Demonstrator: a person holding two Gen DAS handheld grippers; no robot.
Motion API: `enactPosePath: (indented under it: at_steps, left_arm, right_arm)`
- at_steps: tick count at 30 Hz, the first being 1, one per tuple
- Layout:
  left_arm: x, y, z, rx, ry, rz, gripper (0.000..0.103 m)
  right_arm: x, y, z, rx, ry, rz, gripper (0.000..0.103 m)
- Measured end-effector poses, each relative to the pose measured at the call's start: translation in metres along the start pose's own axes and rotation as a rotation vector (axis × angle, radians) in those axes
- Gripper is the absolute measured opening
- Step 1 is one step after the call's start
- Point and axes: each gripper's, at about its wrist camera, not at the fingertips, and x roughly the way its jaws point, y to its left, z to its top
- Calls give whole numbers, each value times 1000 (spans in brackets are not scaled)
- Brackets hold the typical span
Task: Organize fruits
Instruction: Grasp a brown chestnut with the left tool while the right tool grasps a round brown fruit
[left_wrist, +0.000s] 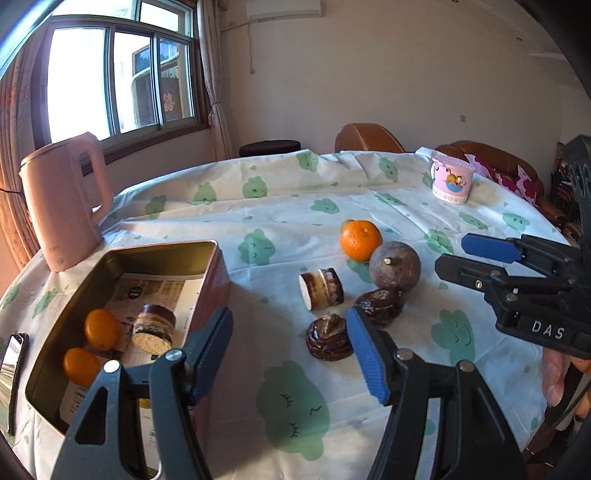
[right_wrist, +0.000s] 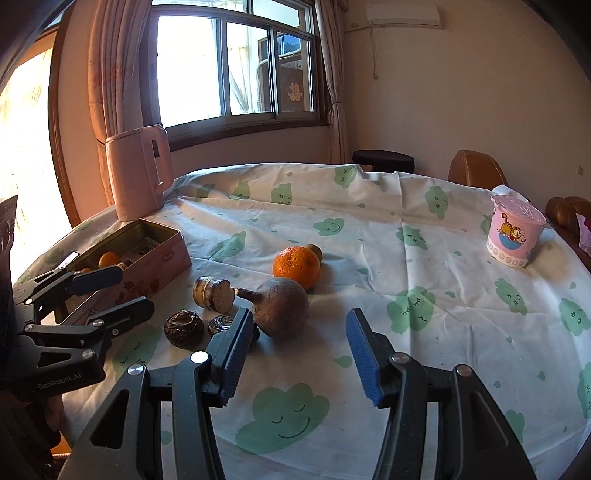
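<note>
A pink tin box (left_wrist: 207, 266) at the left holds two small oranges (left_wrist: 101, 328) and a cut brown cylinder piece (left_wrist: 153, 326). On the cloth lie an orange (left_wrist: 360, 240), a round brown fruit with a stem (left_wrist: 395, 266), another cut cylinder piece (left_wrist: 321, 288) and two dark wrinkled fruits (left_wrist: 328, 338). My left gripper (left_wrist: 284, 343) is open beside the tin, its right finger next to the nearer dark fruit. My right gripper (right_wrist: 297, 332) is open and empty, just short of the brown fruit (right_wrist: 284, 306); its left finger partly hides one dark fruit (right_wrist: 221, 325).
A pink kettle (left_wrist: 62, 199) stands behind the tin at the far left. A pink lidded cup (right_wrist: 515, 232) sits at the far right. A phone (left_wrist: 13, 369) lies at the table's left edge. Brown chairs (left_wrist: 365, 138) stand beyond the table.
</note>
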Motion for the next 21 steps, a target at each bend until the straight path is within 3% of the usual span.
enactPosePath:
  at_steps: [4, 12, 15, 21]
  left_arm:
    - [18, -7, 1, 7, 85, -49, 64]
    - [30, -10, 0, 19, 166, -118, 60]
    - [42, -7, 0, -18, 224, -178, 42]
    - [43, -3, 3, -45, 226, -212, 38]
  right_arm:
    - [8, 6, 7, -21, 6, -5, 55]
    - [41, 11, 16, 12, 87, 46, 55]
    - [48, 13, 19, 27, 102, 57, 55]
    - [48, 17, 19, 7, 107, 43, 55]
